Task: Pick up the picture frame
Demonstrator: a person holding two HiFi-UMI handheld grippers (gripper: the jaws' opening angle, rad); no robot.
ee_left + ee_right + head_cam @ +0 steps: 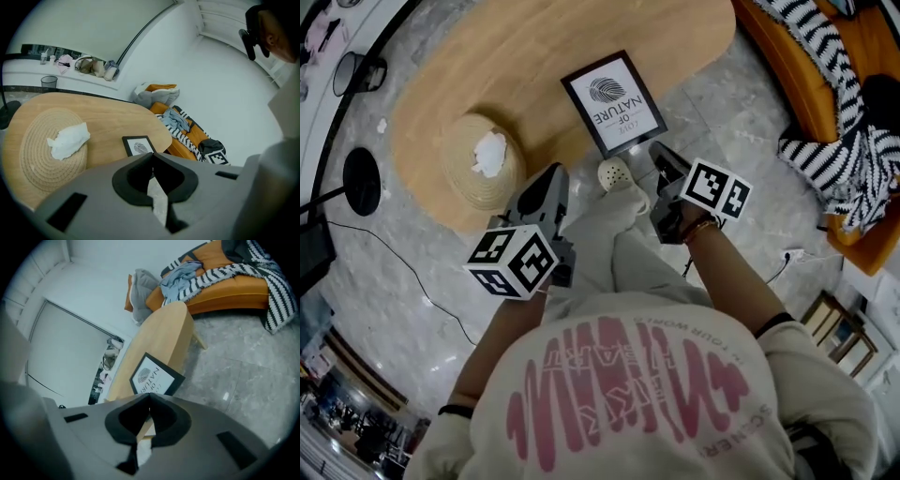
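Observation:
The picture frame is black-edged with a white print and lies flat near the edge of the oval wooden table. It lies just beyond the jaws in the left gripper view and the right gripper view. My left gripper hangs over the table's near edge, left of the frame, with its jaws shut on nothing. To the right, my right gripper is off the table, close to the frame's near corner, and its tips meet with nothing between them.
A straw hat with a white crumpled tissue rests on the table left of the frame. An orange sofa with a striped blanket stands at the right. My shoe is by the table edge. A black lamp base and a cable lie on the floor at left.

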